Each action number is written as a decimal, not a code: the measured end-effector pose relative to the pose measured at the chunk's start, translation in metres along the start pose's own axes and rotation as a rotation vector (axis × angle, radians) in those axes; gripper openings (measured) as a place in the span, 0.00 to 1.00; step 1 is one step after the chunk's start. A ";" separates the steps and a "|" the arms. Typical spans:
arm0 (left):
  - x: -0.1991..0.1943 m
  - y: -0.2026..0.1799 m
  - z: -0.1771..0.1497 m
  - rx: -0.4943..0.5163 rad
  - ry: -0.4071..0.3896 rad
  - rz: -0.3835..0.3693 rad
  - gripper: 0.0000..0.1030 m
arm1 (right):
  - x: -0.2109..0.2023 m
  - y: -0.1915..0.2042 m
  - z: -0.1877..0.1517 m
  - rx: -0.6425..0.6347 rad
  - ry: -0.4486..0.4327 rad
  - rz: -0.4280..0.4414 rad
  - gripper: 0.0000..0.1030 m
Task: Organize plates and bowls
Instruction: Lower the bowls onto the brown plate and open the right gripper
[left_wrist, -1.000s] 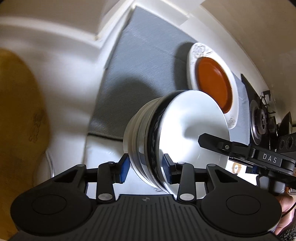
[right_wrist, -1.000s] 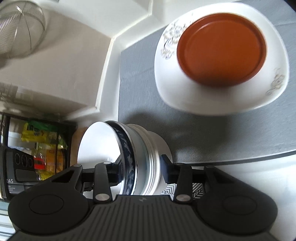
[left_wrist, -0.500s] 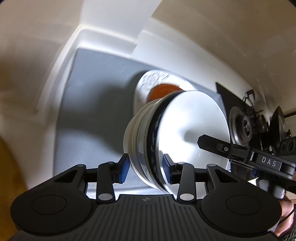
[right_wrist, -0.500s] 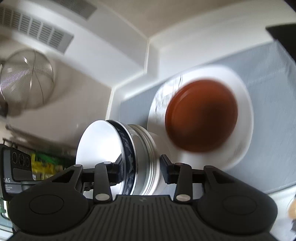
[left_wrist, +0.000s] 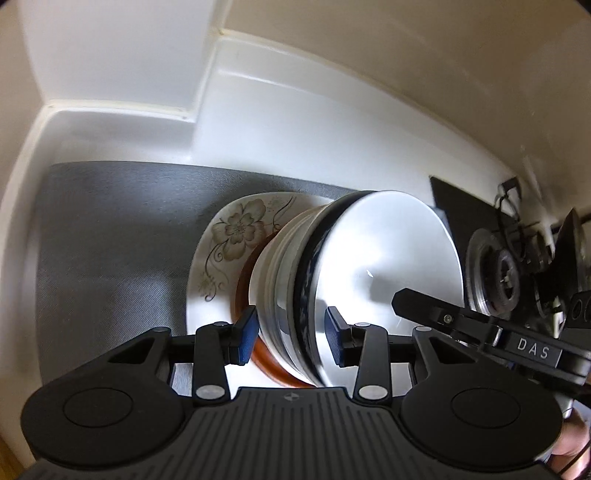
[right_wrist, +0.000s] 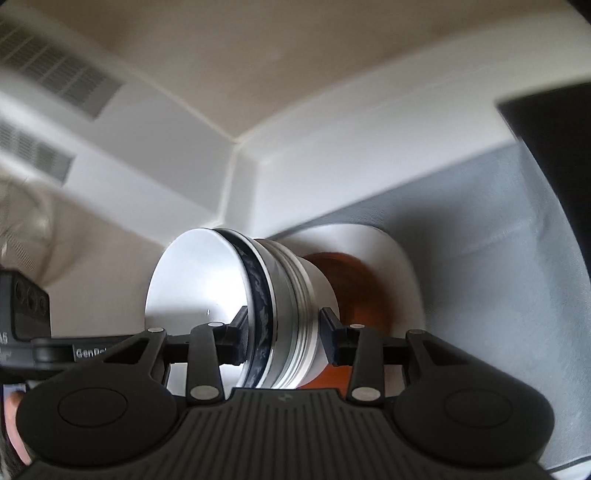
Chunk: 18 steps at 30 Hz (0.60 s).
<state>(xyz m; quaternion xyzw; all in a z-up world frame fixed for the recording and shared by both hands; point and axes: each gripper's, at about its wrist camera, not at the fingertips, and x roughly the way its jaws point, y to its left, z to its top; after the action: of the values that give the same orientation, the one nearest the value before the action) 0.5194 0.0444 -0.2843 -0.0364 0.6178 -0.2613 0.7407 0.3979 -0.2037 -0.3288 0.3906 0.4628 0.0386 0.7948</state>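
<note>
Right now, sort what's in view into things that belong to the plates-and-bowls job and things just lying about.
Part of the job:
- stack of bowls, held by the left gripper and right gripper
- floral white plate
- brown plate on it
- grey mat underneath

Just lying about:
- stove burner
- wall vent

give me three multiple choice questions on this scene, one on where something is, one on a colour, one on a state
1. Where is the floral plate?
A. on the grey mat
B. hung on the wall
C. inside a drawer

2. What colour is the small plate on the floral plate?
A. green
B. orange-brown
C. yellow

3. How is the stack of bowls held?
A. by no gripper
B. by the left hand-held gripper alone
C. by both, the right hand-held gripper too

Answers: 1 A, mat shows around the plate; 2 B, its rim and face are orange-brown; 3 C, each gripper's fingers flank the stack.
</note>
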 end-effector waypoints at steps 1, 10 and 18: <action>0.005 -0.001 0.001 0.001 0.012 0.006 0.40 | 0.003 -0.003 -0.001 0.003 0.005 -0.013 0.42; 0.016 -0.004 -0.001 0.025 0.005 0.033 0.41 | 0.011 -0.013 -0.011 0.022 0.002 -0.021 0.43; -0.010 -0.018 -0.030 0.060 -0.167 0.186 0.65 | -0.006 -0.001 -0.029 -0.074 -0.050 -0.065 0.79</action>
<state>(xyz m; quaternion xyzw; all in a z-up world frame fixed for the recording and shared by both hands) 0.4845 0.0412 -0.2753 0.0217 0.5466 -0.2059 0.8114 0.3719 -0.1898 -0.3332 0.3466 0.4536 0.0201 0.8208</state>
